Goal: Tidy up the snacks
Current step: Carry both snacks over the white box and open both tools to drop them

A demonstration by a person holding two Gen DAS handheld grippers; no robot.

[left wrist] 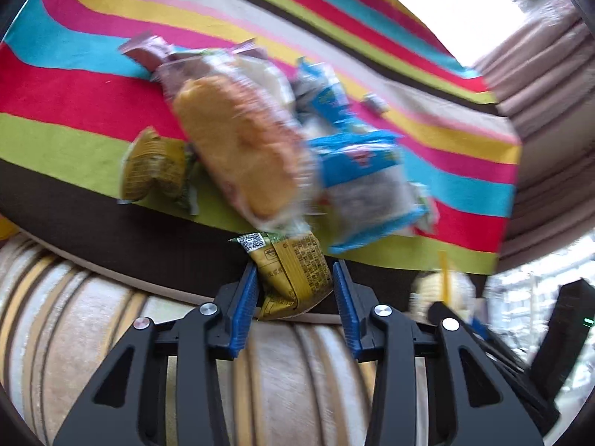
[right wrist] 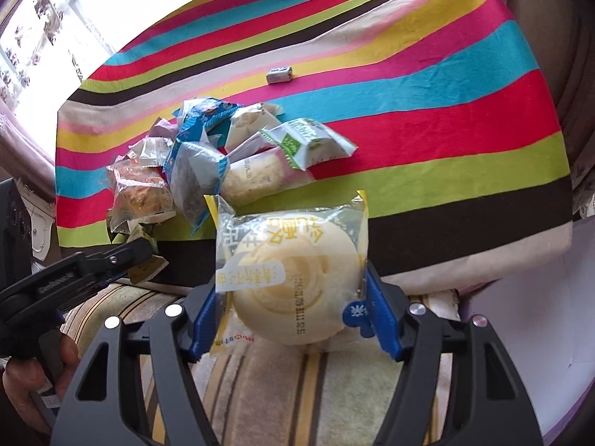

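At the bottom of the right wrist view, the right gripper [right wrist: 290, 319] has its fingers closed on a pale round bun in its wrapper [right wrist: 293, 278]; the film is slick, so it could slip out. The left gripper [left wrist: 295, 308] stands half open around a yellow-green packet [left wrist: 293, 271] hanging off the edge of the striped blanket [left wrist: 67, 104], touching only the left finger, and closing could nudge it off; beyond, mid-frame, the heaped snack pile [left wrist: 260, 141] could slide after it

Your surface [right wrist: 465, 85] wears a cloth with stripes of red, pink, blue, yellow, green, brown and cream. Your right tool [right wrist: 290, 312] is black with blue pads [right wrist: 379, 312], and so is your left tool [left wrist: 295, 297]. The round bun pack [right wrist: 293, 271] is pale yellow and see-through, with yellow edges and white words. The small packet [left wrist: 293, 271] is mustard yellow with tiny dark print. One bread [left wrist: 238, 145] is golden brown. A wrapper [left wrist: 357, 182] is bright blue and grey. Another wrapper [right wrist: 308, 141] is white and green.
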